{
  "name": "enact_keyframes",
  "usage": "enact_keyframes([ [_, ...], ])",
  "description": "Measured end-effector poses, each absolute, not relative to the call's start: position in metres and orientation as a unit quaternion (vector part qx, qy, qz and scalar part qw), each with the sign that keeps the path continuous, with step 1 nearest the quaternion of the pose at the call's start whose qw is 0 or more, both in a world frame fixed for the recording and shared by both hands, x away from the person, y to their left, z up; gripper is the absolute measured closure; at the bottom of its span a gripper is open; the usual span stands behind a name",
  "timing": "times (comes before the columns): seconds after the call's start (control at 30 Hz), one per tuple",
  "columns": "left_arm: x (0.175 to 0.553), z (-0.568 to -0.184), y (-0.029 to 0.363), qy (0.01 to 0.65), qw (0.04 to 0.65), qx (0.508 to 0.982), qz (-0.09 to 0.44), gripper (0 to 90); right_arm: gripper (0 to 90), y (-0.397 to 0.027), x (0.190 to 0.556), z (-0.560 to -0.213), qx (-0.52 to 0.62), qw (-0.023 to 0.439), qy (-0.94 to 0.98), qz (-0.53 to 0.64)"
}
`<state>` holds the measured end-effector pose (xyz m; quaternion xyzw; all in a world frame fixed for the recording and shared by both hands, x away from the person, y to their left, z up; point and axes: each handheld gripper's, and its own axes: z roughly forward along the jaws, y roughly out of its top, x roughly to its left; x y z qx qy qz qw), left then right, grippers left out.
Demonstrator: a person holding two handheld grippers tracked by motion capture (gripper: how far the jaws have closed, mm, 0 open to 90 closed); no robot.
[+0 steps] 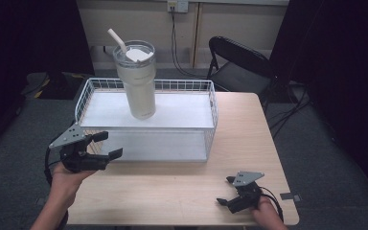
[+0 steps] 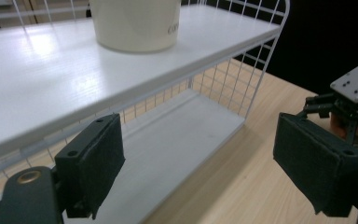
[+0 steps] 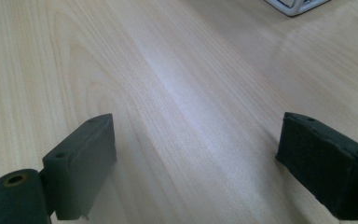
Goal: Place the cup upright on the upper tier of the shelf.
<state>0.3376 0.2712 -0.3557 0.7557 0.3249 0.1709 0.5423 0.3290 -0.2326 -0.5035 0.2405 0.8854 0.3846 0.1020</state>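
High view: tall cream insulated tumbler with clear lid and white straw point(image 1: 137, 79) is standing upright on the top shelf of the white wire two-tier rack point(image 1: 211, 103), toward its left-middle; the rack is sitting on the light wooden table point(image 1: 182, 187). Left gripper point(image 1: 106, 145) is hovering at the rack's front-left corner, jaws spread wide with nothing between them, pointing right along the rack front; tumbler is up and behind it, apart. Right gripper point(image 1: 226, 190) is resting low near the table's front-right, well apart from rack and tumbler, jaws wide, nothing held. Black folding chair point(image 1: 237, 62) is standing behind the table. Left gripper view: left gripper point(image 2: 198, 158) jaws are gaping wide; only the tumbler's point(image 2: 135, 23) bottom part is showing, cut off by the top edge, printed mark at its base too small to read; rack's point(image 2: 265, 51) lower shelf is showing here in close detail, right gripper point(image 2: 317, 105) is sitting far right, partly hidden behind a jaw. Right gripper view: right gripper point(image 3: 196, 158) jaws are wide over bare table point(image 3: 168, 79); a rack corner point(image 3: 296, 5) is peeking in at top, cut off.
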Motion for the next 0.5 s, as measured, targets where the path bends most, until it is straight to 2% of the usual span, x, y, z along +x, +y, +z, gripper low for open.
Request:
enact_keyframes([
  [0.5,0.331,-0.400,0.275,0.336,0.522,0.767,0.161,15.9,10.8,-0.233,0.329,-0.504,0.240,0.102,0.885,0.385],
])
